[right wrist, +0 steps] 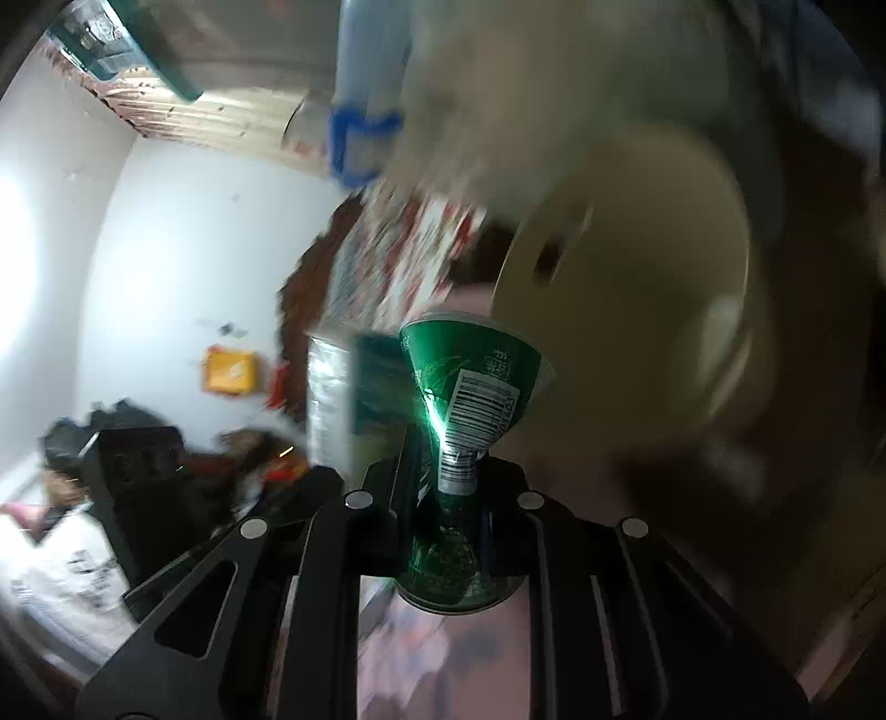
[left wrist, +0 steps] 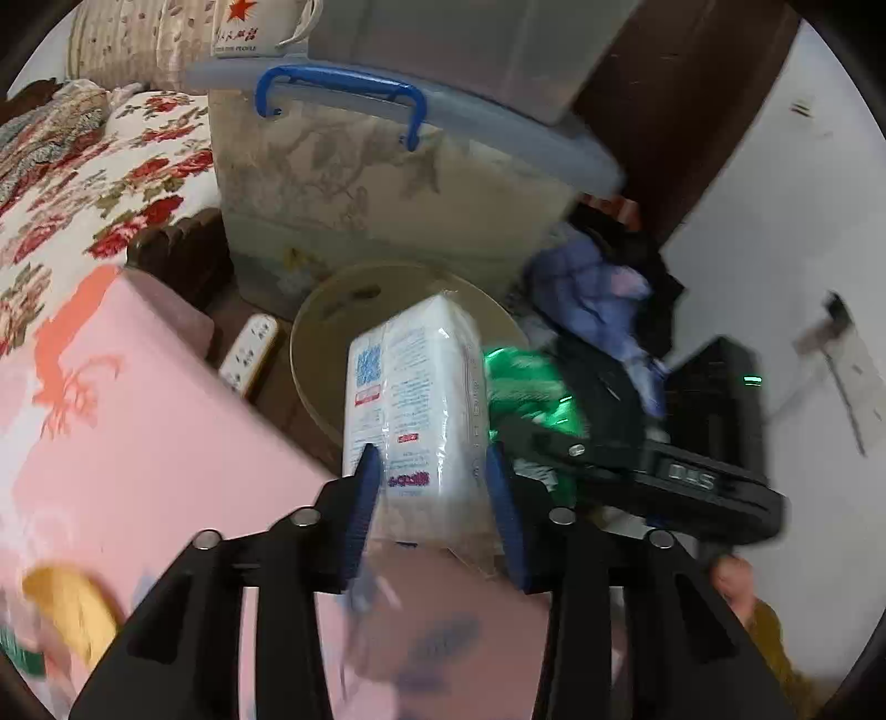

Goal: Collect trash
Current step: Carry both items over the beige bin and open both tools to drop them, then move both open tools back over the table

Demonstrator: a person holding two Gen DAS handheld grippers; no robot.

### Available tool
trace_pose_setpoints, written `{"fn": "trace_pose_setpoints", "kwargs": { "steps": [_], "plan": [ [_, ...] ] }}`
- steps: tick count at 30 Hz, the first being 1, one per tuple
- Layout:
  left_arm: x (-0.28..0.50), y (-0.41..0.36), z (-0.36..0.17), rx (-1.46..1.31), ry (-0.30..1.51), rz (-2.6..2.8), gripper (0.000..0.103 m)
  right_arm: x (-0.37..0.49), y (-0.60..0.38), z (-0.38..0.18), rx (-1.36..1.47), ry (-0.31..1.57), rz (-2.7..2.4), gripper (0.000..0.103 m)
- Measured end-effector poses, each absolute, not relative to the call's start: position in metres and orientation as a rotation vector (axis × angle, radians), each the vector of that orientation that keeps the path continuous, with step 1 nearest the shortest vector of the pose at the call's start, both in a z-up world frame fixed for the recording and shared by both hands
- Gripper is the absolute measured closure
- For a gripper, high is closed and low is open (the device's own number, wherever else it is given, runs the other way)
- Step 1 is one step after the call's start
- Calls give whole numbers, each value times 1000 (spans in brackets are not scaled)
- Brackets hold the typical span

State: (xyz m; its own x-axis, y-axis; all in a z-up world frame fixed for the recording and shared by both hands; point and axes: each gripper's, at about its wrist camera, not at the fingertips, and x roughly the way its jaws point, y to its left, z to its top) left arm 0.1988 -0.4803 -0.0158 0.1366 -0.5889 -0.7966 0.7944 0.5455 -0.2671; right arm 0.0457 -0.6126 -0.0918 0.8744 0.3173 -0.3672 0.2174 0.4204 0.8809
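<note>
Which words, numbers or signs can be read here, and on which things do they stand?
"FOR THE PEOPLE": bag, under a red star; the line above it is too blurred.
Tissue pack in the left gripper: QR code and fine print, too small.
Green can in the right gripper: barcode only; digits blurred.

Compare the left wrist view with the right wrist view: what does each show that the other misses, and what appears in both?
Only the left wrist view shows the left gripper shut on a white tissue pack, plus a white power strip and a pink box. Only the right wrist view shows the right gripper crushing the green can at its middle, its barcode visible. Both show the round beige bin ahead, and the blue handle of the storage box.
</note>
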Motion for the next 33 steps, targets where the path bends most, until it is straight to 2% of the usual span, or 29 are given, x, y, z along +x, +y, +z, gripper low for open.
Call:
{"fn": "trace_pose_setpoints", "kwargs": {
  "steps": [1,3,4,6,8,10,15,16,18,19,25,30,33],
  "plan": [
    [204,-488,-19,241,1023,-1002,43,52,-620,-89,1130,536,31,80],
    [215,-502,-27,246,1034,-954,30,68,-626,-86,1090,572,-29,55],
    [219,-503,-28,241,1040,-944,30,75,-627,-86,1077,584,-53,23],
    [224,-496,-29,193,1071,-960,30,80,-628,-81,1028,578,-104,23],
    [226,-480,-23,145,1093,-989,30,85,-627,-74,1001,597,-111,33],
    [222,-451,-4,90,1111,-1040,31,77,-624,-67,1005,564,-110,33],
    [180,-336,62,21,909,-1117,30,19,-546,-48,841,445,-96,33],
    [169,-309,72,37,846,-1091,28,12,-521,-47,780,437,-84,30],
    [152,-251,80,67,773,-986,26,7,-482,-47,665,420,-33,14],
    [148,-233,79,65,770,-943,26,7,-464,-48,617,405,-7,3],
    [107,-111,54,-62,828,-617,27,-6,-404,-39,565,351,102,3],
    [70,-43,48,-55,831,-480,27,-31,-368,-32,578,417,157,3],
    [47,-6,48,-82,802,-437,27,-44,-338,-27,574,456,202,10]
  ]
}}
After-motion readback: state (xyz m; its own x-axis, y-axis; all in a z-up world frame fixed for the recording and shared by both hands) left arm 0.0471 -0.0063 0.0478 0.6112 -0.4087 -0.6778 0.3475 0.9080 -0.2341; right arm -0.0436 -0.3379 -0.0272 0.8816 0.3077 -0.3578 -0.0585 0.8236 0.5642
